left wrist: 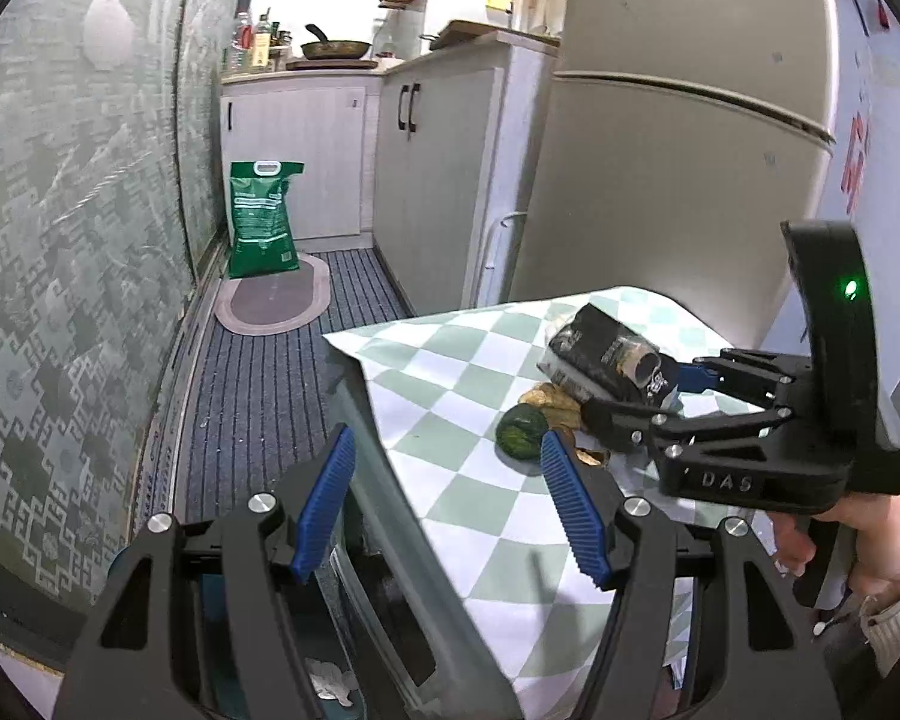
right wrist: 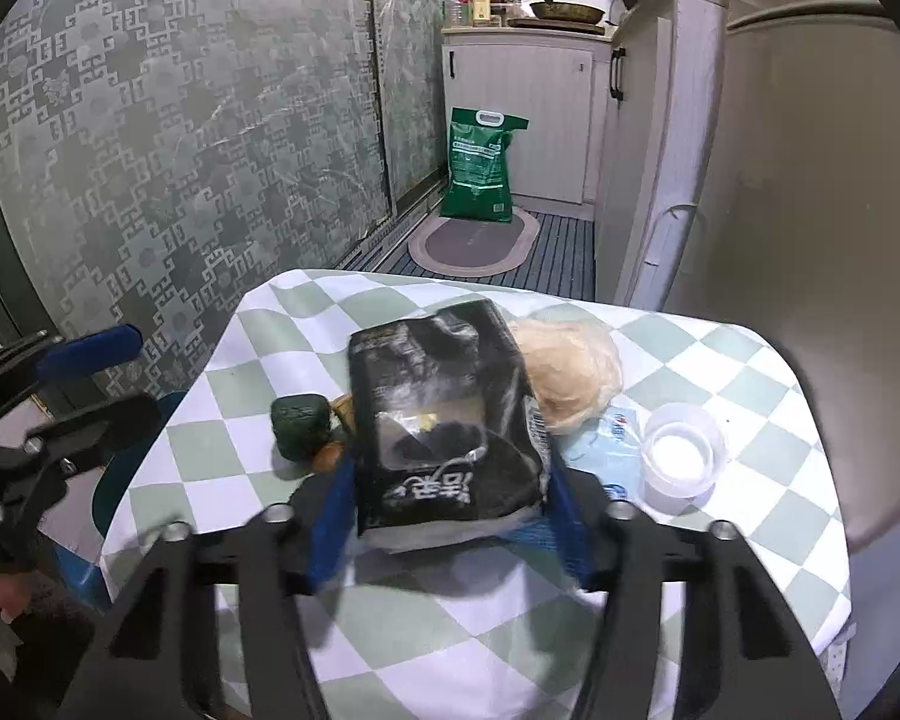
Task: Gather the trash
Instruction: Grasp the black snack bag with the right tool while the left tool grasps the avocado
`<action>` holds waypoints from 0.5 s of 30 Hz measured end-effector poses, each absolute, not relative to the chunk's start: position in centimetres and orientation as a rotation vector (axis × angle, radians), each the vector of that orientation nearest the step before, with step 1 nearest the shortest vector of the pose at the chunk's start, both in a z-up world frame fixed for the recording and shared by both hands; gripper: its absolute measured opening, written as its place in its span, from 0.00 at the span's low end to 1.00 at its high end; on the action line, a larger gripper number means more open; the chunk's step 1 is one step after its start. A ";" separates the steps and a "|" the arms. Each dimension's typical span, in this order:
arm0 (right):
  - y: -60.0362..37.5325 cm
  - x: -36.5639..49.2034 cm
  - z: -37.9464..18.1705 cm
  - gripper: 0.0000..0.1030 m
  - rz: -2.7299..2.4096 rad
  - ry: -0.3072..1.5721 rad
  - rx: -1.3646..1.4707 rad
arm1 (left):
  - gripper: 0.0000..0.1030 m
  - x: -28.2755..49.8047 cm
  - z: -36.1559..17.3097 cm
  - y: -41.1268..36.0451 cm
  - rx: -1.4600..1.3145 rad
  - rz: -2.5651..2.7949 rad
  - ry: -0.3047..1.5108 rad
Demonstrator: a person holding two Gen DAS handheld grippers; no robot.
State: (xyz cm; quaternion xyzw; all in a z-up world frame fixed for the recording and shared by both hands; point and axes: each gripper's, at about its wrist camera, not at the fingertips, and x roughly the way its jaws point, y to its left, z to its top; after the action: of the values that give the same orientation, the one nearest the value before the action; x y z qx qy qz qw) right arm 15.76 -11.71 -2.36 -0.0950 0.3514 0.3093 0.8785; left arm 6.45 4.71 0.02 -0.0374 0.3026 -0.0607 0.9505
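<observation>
- Along the left side of the narrow kitchen runs a tall wall of frosted glass panels with an embossed geometric pattern [right wrist: 168, 138]; opposite stand a smooth beige two-door fridge [left wrist: 678, 180] and white panelled cabinets with black handles [left wrist: 432, 156].
- Underfoot lies a dark ribbed floor mat [left wrist: 258, 396], with a small oval grey rug [right wrist: 474, 243] at the far end and a green plastic sack with a white handle [right wrist: 480, 165] standing upright on the rug's far edge.
- Nearer the cameras, a low table draped in a smooth green-and-white checked cloth [right wrist: 750, 384] carries the rubbish.
- On that cloth, a crumpled black foil snack bag with white lettering [right wrist: 444, 414] is the largest piece; the right gripper [right wrist: 450, 516] has its ribbed blue pads clamped on the bag's lower end, and in the left wrist view the bag [left wrist: 606, 360] appears raised off the cloth.
- Just behind the bag rests a fluffy pale wad of beige fibrous material [right wrist: 576, 372], touching the bag's right edge.
- To the right sits a round translucent plastic cup with white contents [right wrist: 684, 450], on a flat light-blue wrapper [right wrist: 606, 450].
- Beside the bag's left edge lies a dark green rounded lump with a rough rind [right wrist: 300, 420], with brownish peel scraps [left wrist: 555, 402] next to it.
- At the table's left edge, the left gripper [left wrist: 450, 504] hangs with its blue pads spread wide and nothing between them.
</observation>
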 end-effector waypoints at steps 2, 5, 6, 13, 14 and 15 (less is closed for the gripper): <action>-12.2 15.8 -2.1 0.51 0.650 0.729 -0.183 | 0.62 6.8 -0.3 4.2 -0.063 -0.131 0.622; -13.2 15.7 -1.5 0.50 0.660 0.721 -0.140 | 0.58 7.4 -0.5 3.6 -0.046 -0.137 0.631; -13.6 15.7 -1.2 0.49 0.662 0.717 -0.127 | 0.56 7.5 -0.6 3.4 -0.044 -0.139 0.632; -15.6 15.0 0.4 0.49 0.681 0.685 -0.068 | 0.47 9.0 -1.3 1.8 -0.008 -0.148 0.662; -15.8 14.9 0.4 0.49 0.683 0.684 -0.065 | 0.46 9.2 -1.3 1.7 -0.006 -0.146 0.667; -15.9 14.9 0.5 0.49 0.685 0.684 -0.063 | 0.46 9.5 -1.4 1.7 -0.005 -0.142 0.671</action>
State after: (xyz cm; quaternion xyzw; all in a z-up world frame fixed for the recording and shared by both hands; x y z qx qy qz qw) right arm 14.89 -15.92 0.51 -0.0304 0.3285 0.3291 0.8848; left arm 9.47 1.70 -1.42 -0.0023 0.3292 -0.0694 0.9417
